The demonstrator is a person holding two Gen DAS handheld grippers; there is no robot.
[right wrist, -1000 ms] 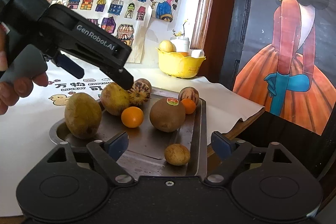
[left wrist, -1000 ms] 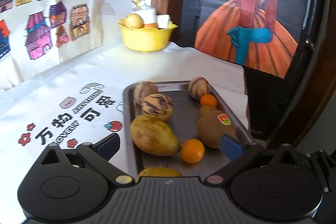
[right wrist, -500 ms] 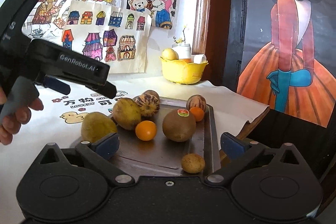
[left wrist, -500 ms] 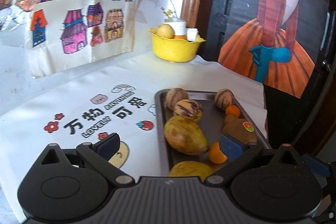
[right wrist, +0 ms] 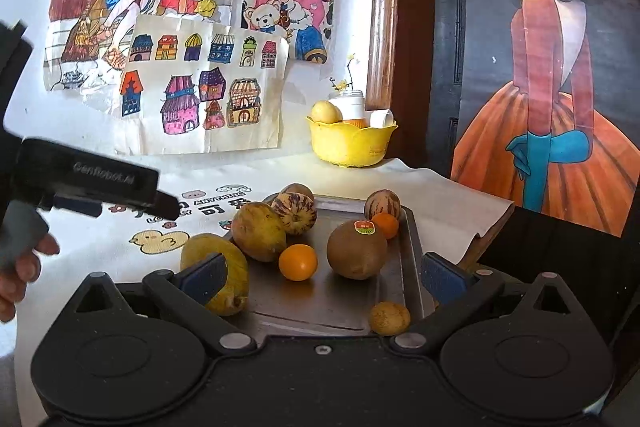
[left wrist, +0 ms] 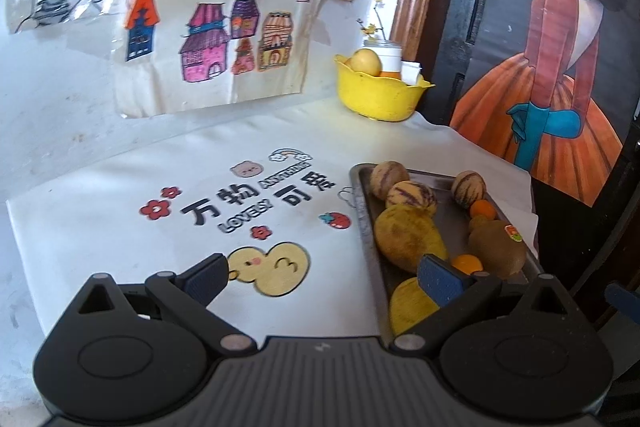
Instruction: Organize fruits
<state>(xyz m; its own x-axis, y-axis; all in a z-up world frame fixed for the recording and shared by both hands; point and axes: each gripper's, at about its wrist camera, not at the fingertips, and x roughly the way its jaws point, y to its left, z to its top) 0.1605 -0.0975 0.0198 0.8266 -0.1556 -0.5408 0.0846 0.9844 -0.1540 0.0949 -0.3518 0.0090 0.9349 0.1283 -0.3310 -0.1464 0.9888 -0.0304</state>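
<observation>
left gripper (left wrist: 324, 277) jaws apart, empty | right gripper (right wrist: 324, 273) jaws apart, empty | orange (right wrist: 298, 262) sat mid-tray (right wrist: 408, 267) | likely light, firm, rolls; grip across its middle

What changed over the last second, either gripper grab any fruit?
No grab. The left gripper pulled back off the tray toward the printed cloth; the right gripper eased back slightly. Both stay open and empty. Fruit and yellow bowl unmoved.

Bright daylight washes the white tablecloth (left wrist: 120, 211) on the left; the metal tray (right wrist: 344, 291) glints, edges bow fisheye-round, near left gripper (right wrist: 120, 187) looks smeared.
</observation>
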